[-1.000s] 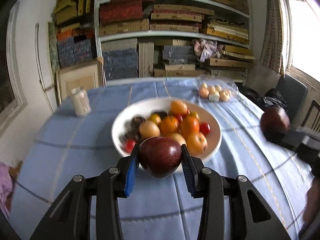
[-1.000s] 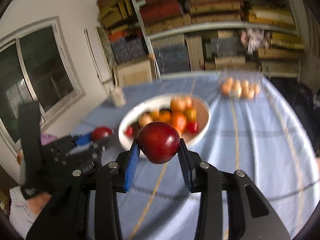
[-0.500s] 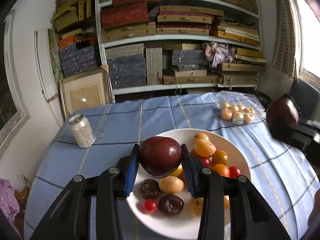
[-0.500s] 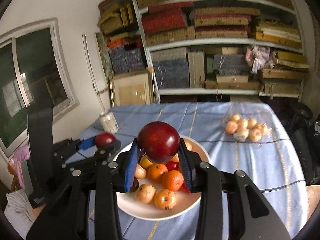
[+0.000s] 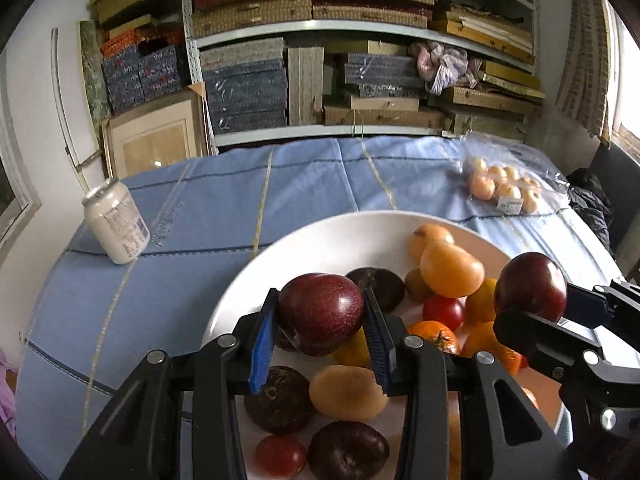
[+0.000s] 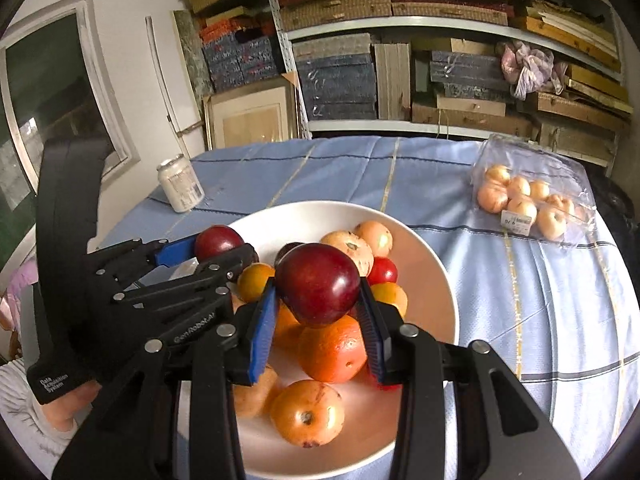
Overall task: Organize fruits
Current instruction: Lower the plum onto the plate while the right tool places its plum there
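Note:
A white bowl (image 5: pixel 320 240) (image 6: pixel 432 264) on the blue tablecloth holds several oranges, small tomatoes and dark plums. My left gripper (image 5: pixel 320 316) is shut on a dark red plum (image 5: pixel 320 308) and holds it over the bowl's left part. It also shows in the right wrist view (image 6: pixel 218 246). My right gripper (image 6: pixel 318 300) is shut on a second dark red plum (image 6: pixel 318 282) above the piled oranges. It shows at the right in the left wrist view (image 5: pixel 532 292).
A white can (image 5: pixel 116 224) (image 6: pixel 180 188) stands on the cloth at the left. A clear bag of pale fruit (image 5: pixel 504 188) (image 6: pixel 528 204) lies at the back right. Shelves of boxes (image 5: pixel 320 60) stand behind the table.
Both grippers have moved forward over the bowl and lower towards the fruit, each still holding its plum. They have also come closer together.

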Demonstrator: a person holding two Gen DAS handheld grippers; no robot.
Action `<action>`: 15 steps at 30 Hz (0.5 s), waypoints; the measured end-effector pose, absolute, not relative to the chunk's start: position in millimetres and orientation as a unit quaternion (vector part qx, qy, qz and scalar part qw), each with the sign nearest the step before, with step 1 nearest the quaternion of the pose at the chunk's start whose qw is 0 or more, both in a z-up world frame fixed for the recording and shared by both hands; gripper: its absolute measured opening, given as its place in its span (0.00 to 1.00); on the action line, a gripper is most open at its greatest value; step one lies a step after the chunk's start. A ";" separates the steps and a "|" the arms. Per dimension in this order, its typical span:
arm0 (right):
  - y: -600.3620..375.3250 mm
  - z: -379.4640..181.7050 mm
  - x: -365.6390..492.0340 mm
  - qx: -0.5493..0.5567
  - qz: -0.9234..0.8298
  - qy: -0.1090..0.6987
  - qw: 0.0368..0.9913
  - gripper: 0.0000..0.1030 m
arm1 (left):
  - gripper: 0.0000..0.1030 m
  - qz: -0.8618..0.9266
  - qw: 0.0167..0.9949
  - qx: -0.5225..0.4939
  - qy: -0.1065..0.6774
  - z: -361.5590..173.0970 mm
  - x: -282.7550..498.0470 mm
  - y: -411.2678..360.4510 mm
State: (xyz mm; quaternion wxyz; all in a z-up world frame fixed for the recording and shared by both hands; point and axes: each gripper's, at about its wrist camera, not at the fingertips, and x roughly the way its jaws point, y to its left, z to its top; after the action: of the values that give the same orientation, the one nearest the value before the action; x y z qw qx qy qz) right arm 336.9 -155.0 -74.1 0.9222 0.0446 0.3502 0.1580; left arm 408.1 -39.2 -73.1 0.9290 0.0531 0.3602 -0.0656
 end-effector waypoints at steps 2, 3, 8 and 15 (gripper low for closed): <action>-153.4 -78.6 341.6 0.041 0.159 0.354 0.921 0.37 | 0.40 -0.062 0.931 0.051 0.357 -76.3 409.1 -38.2; -152.1 -80.3 342.8 0.040 0.160 0.357 0.920 0.37 | 0.40 -0.061 0.931 0.050 0.358 -75.9 410.4 -37.3; -147.7 -87.9 350.4 0.029 0.159 0.364 0.917 0.37 | 0.41 -0.062 0.928 0.043 0.366 -76.1 417.4 -35.1; -148.8 -89.3 352.5 0.034 0.165 0.369 0.914 0.39 | 0.64 -0.061 0.927 0.034 0.369 -74.3 421.2 -34.2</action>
State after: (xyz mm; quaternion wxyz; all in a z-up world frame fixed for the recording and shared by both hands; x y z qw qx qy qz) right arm 352.5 -148.8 -89.3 0.9140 0.0339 0.3692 0.1648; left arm 421.2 -34.2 -74.3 0.9269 0.0343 0.3687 -0.0615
